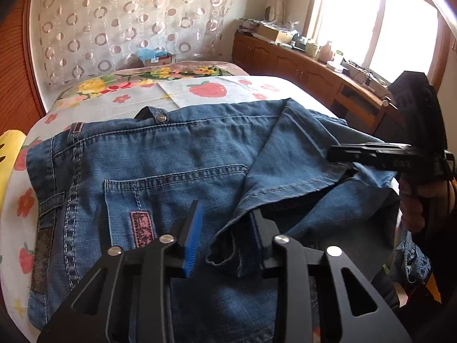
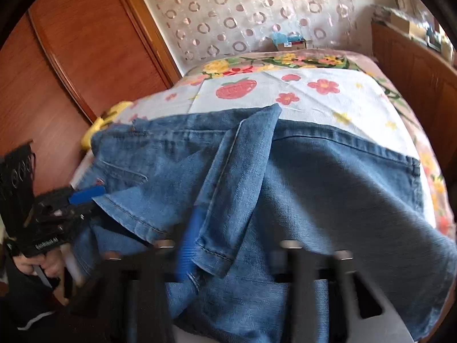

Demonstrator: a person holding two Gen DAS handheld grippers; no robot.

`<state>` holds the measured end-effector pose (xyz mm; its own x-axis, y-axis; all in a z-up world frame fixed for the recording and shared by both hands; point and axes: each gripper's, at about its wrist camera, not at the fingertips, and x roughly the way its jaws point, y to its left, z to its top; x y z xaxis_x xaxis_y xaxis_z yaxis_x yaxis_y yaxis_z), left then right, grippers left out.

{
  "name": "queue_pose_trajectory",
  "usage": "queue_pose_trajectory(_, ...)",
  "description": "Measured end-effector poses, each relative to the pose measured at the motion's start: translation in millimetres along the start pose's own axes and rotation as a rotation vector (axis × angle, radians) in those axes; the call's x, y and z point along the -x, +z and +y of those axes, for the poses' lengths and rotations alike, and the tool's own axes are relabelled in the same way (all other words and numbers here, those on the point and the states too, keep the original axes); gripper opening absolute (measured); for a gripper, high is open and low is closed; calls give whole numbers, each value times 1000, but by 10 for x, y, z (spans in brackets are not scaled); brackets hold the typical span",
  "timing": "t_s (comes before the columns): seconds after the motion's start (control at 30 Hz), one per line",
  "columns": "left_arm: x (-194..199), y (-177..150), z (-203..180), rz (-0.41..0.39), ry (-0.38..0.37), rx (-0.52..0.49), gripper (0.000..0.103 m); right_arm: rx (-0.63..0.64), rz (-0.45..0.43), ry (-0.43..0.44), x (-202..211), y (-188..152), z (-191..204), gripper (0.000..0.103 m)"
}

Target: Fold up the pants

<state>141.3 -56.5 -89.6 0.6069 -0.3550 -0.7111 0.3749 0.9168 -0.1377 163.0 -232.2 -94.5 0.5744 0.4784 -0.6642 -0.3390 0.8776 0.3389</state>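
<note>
Blue jeans [image 1: 160,165] lie on the bed, waistband to the left and a back pocket facing up. One leg [image 1: 288,157] is folded back over them. My left gripper [image 1: 225,208] is shut on that leg's hem corner [image 1: 228,245], the blue pad [image 1: 194,237] on its left side. From the right wrist view, the left gripper [image 2: 91,201] pinches the hem corner at its tips. My right gripper [image 2: 228,234] is blurred, with its blue pad [image 2: 188,243] against the hem edge [image 2: 217,257]; the other finger is hidden by cloth. In the left wrist view the right gripper [image 1: 332,157] is shut on the leg's far edge.
The bed sheet [image 1: 208,88] has strawberries and flowers. A cluttered wooden cabinet [image 1: 300,68] runs under the window on the right. A red-brown wardrobe [image 2: 71,57] stands left of the bed. A cardboard box [image 1: 157,57] sits at the head, a yellow cushion [image 1: 8,154] at the left edge.
</note>
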Motion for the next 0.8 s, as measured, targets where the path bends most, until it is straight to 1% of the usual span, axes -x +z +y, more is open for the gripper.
queue_pose_trajectory(0.03, 33, -12, -22, -9, 2, -8, 23, 0, -9, 7, 16, 5, -15, 6)
queue_pose_trajectory(0.07, 46, -17, -37, -12, 2, -14, 20, 7, -15, 12, 30, 15, 0, 5)
queue_pose_trajectory(0.1, 61, -27, -46, -15, 3, -22, 12, 12, -27, 14, 91, 6, -23, 4)
queue_pose_trajectory(0.13, 101, -38, -71, -23, 4, -33, 7, 19, -43, 19, 122, 10, -7, 3)
queue_pose_trajectory(0.27, 300, -40, -91, -70, 11, -41, 5, 66, -113, 41, 295, 182, 156, 3)
queue_pose_trajectory(0.33, 471, -47, -76, -105, 16, -37, 3, 105, -143, 51, 384, 291, 260, 3)
queue_pose_trajectory(0.47, 775, -61, 48, -160, 30, -8, 1, 179, -180, 74, 483, 492, 508, 3)
queue_pose_trajectory(0.53, 877, -80, 129, -175, 40, 8, 1, 222, -195, 79, 494, 599, 673, 2)
queue_pose_trajectory(0.6, 896, -99, 198, -170, 39, 28, 1, 263, -201, 86, 481, 689, 826, 2)
queue_pose_trajectory(0.67, 836, -91, 232, -145, 27, 47, 2, 296, -200, 90, 453, 725, 977, 2)
queue_pose_trajectory(0.7, 803, -96, 252, -137, 29, 58, 9, 315, -200, 82, 416, 734, 1030, 2)
queue_pose_trajectory(0.73, 761, -102, 263, -128, 32, 67, 19, 335, -204, 66, 387, 745, 1076, 2)
queue_pose_trajectory(0.77, 709, -103, 264, -119, 21, 72, 24, 345, -202, 57, 344, 752, 1087, 2)
queue_pose_trajectory(0.8, 664, -110, 262, -112, 10, 74, 34, 348, -196, 55, 309, 751, 1089, 2)
